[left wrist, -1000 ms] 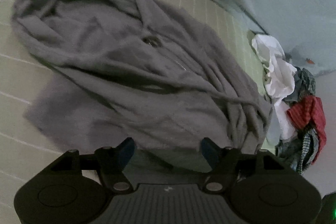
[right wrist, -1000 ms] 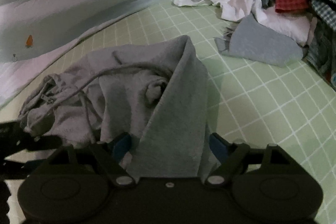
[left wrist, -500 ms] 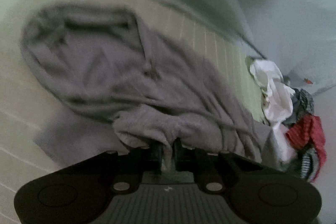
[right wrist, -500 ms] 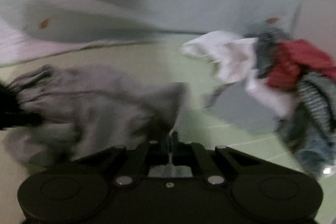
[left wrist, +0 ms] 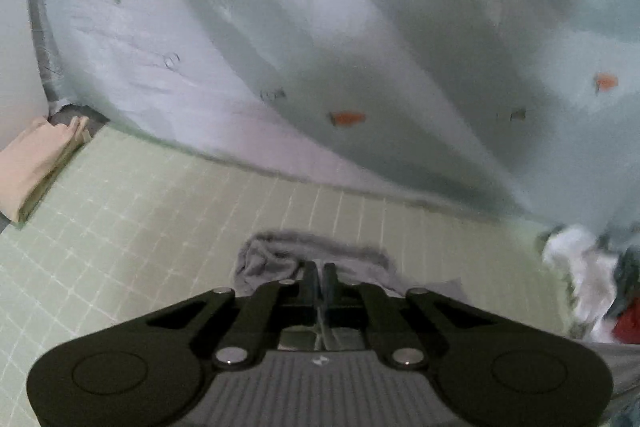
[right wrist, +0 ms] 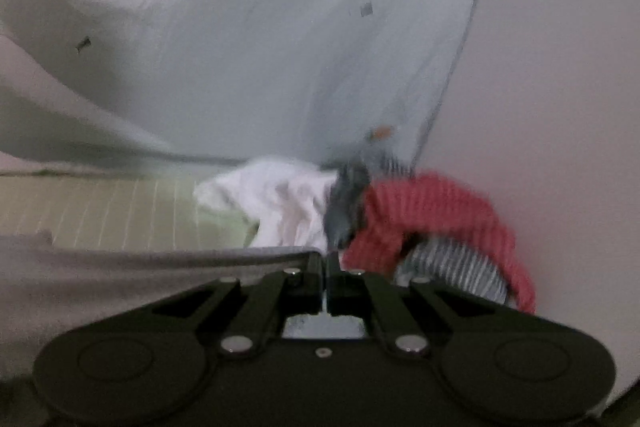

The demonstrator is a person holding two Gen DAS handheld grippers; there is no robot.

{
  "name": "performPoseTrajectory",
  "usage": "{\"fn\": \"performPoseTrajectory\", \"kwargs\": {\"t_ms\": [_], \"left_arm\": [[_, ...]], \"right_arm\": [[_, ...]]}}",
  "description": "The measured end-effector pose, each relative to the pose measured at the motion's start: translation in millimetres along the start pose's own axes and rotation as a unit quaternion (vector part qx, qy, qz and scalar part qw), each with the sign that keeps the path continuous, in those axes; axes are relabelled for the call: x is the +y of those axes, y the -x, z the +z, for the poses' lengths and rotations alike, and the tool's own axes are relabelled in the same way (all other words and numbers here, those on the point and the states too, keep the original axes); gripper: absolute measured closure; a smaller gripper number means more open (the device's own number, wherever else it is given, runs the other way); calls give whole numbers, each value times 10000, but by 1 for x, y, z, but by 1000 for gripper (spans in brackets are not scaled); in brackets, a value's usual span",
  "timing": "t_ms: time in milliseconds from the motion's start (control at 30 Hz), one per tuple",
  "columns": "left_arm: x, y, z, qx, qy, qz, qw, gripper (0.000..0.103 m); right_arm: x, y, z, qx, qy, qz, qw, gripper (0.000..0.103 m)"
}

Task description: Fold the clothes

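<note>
Pale green bedding with a white grid (left wrist: pixel 168 211) covers the surface, and behind it hangs a light blue sheet printed with small orange carrots (left wrist: pixel 360 39), which rises to a plain pinkish wall (right wrist: pixel 552 67) in the right wrist view. A folded cream cloth (left wrist: pixel 32 163) lies at the far left edge of the bedding. The left gripper (left wrist: pixel 319 273) is clenched, its black fingers pressed together on a bunched fold of the grey fleece garment (left wrist: pixel 276 259), which shows crumpled just beyond the tips and trails off toward the lower right of that view. The right gripper (right wrist: pixel 325 259) is likewise clamped tight on an edge of the same grey garment (right wrist: pixel 100 279), whose cloth stretches in a taut band from the fingertips out to the left of the frame. Beyond the right gripper sits a heap of unfolded laundry: a white garment (right wrist: pixel 280 199), a dark grey piece (right wrist: pixel 348 199), a red ribbed piece (right wrist: pixel 432 215) and a grey-and-white striped piece (right wrist: pixel 452 267) beneath it. Both views are blurred.
</note>
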State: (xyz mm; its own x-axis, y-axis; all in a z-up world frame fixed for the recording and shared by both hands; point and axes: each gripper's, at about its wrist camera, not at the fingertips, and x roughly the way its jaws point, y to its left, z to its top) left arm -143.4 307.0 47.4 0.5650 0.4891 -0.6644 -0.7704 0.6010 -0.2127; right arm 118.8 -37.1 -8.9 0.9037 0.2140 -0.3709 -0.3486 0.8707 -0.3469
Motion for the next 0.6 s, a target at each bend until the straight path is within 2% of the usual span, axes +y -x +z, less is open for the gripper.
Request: {"fn": "performPoseTrajectory", "kwargs": {"t_ms": [133, 233, 267, 300, 333, 367, 400, 433, 500, 600], "left_arm": [[-13, 6, 10, -506, -662, 73, 9965, 100], [-12, -15, 14, -488, -360, -63, 9981, 99], [-11, -30, 13, -315, -283, 0, 9991, 97], [-11, -42, 11, -162, -272, 121, 9994, 95], [-14, -52, 6, -36, -351, 324, 9989, 95], [-16, -59, 0, 89, -450, 438, 9980, 87], [-15, -62, -7, 247, -495, 383, 9977, 74], [-12, -65, -17, 453, -431, 262, 9977, 68], [-6, -70, -36, 866, -303, 20, 9958, 53], [5, -77, -68, 1368, 15, -85, 9906, 50]], "right_arm": [[6, -3, 32, -590, 47, -6, 9982, 102], [13, -23, 53, -566, -71, -7, 9984, 100], [17, -34, 55, -332, -46, 42, 9994, 98], [21, -46, 55, 32, -123, 186, 9997, 85], [25, -59, 55, 410, -217, 342, 9983, 67], [26, -64, 50, 681, -541, 579, 9945, 59], [27, -64, 42, 896, -864, 915, 9880, 47], [28, -64, 33, 1103, -1179, 1262, 9788, 39], [40, -58, 9, 1480, -1428, 1595, 9655, 28], [58, -48, -28, 2066, -1799, 2060, 9394, 25]]}}
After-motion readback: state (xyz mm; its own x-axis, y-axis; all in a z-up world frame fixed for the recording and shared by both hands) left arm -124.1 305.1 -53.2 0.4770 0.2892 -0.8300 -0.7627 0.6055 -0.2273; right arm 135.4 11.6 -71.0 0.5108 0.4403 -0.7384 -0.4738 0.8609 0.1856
